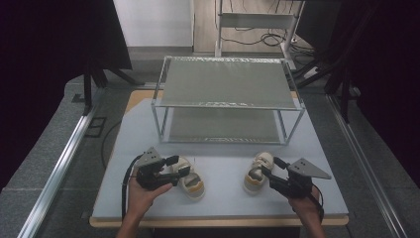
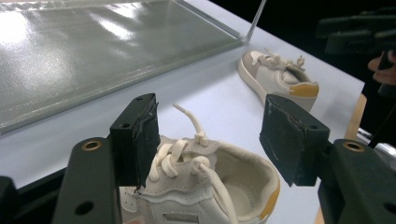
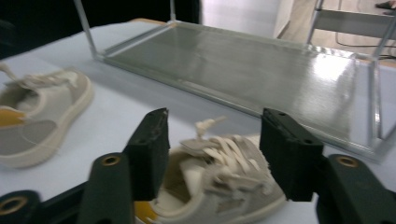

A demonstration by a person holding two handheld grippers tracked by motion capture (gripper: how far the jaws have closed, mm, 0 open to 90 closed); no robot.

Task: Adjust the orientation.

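Two small beige shoes with cream laces and yellow heels lie on the pale table. The left shoe (image 1: pixel 192 182) sits between the jaws of my left gripper (image 1: pixel 180 166), which stands open around its laces and collar (image 2: pixel 201 182). The right shoe (image 1: pixel 256 172) lies under my right gripper (image 1: pixel 271 167), also open, with a jaw on each side of the laced upper (image 3: pixel 219 179). In the left gripper view, my left gripper (image 2: pixel 212 135) has the right shoe (image 2: pixel 280 77) farther off. In the right gripper view, my right gripper (image 3: pixel 219 149) has the left shoe (image 3: pixel 42 116) at the left.
A two-tier metal rack (image 1: pixel 228 82) with grey shelves stands at the back of the table (image 1: pixel 223 198), its lower shelf (image 2: pixel 93 51) just beyond the shoes. Black stands and cables surround the table. The table's front edge is near both hands.
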